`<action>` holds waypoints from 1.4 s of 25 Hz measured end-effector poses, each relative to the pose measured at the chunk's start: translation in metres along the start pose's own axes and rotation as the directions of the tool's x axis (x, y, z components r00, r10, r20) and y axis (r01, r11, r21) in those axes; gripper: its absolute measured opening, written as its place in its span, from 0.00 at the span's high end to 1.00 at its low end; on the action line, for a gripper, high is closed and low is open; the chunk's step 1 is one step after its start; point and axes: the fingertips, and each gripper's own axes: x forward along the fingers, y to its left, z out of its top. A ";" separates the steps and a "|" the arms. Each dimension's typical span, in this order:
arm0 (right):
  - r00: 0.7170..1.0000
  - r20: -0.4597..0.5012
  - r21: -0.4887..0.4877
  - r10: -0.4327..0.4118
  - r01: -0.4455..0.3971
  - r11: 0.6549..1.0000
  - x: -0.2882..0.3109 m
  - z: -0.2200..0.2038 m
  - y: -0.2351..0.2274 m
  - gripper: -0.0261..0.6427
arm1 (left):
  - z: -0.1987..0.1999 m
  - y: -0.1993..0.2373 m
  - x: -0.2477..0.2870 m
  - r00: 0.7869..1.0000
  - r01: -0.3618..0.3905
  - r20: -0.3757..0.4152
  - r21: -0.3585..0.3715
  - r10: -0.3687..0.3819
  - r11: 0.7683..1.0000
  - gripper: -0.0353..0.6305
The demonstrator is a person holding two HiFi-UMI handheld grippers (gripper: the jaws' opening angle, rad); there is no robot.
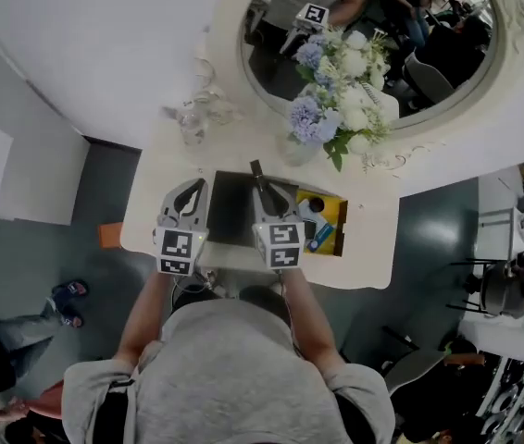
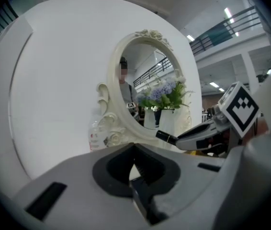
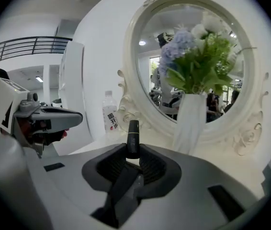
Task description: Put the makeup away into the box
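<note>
Right hand-held gripper point(image 3: 131, 153) pinches makeup tube point(image 3: 133, 133), free end forward, just left of yellow box point(image 1: 338, 215), likely for insertion. Left hand-held gripper point(image 2: 134, 150) closed, empty.

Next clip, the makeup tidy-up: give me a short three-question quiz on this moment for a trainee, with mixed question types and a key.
1. Multiple choice: what is clamped in the right gripper?
A. a black tube
B. a hairbrush
C. a sponge

2. True or false: the left gripper has a makeup item between its jaws.

3. Fill in: the inside of the box is coloured ____.

Key
1. A: the tube stands up out of the closed jaws.
2. False: its jaws are together with nothing between them.
3. Yellow.
</note>
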 end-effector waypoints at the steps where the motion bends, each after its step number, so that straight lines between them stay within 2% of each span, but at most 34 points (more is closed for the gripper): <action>1: 1.000 -0.003 0.010 -0.023 0.023 1.000 -0.008 -0.006 -0.013 0.82 | 0.002 -0.013 0.007 1.000 0.024 0.003 0.007 -0.024 1.000 0.94; 8: 0.988 -0.027 0.076 -0.155 0.157 0.985 -0.071 -0.053 -0.106 0.82 | 0.012 -0.117 0.051 0.987 0.160 -0.001 0.045 -0.160 0.986 0.94; 12: 0.980 -0.067 0.120 -0.190 0.197 0.973 -0.100 -0.077 -0.137 0.82 | 0.017 -0.159 0.060 0.979 0.202 -0.014 0.052 -0.201 0.978 0.94; 16: 0.969 -0.104 0.144 -0.223 0.237 0.961 -0.114 -0.105 -0.169 0.82 | 0.004 -0.196 0.077 0.970 0.243 -0.046 0.050 -0.240 0.969 0.94; 26: 0.940 -0.243 0.227 -0.238 0.294 0.929 -0.114 -0.179 -0.218 0.82 | -0.026 -0.246 0.107 0.947 0.296 -0.141 0.031 -0.289 0.955 0.94; 35: 0.894 -0.385 0.219 -0.230 0.330 0.918 -0.093 -0.220 -0.236 0.82 | -0.049 -0.257 0.128 0.933 0.307 -0.202 0.020 -0.297 0.951 0.94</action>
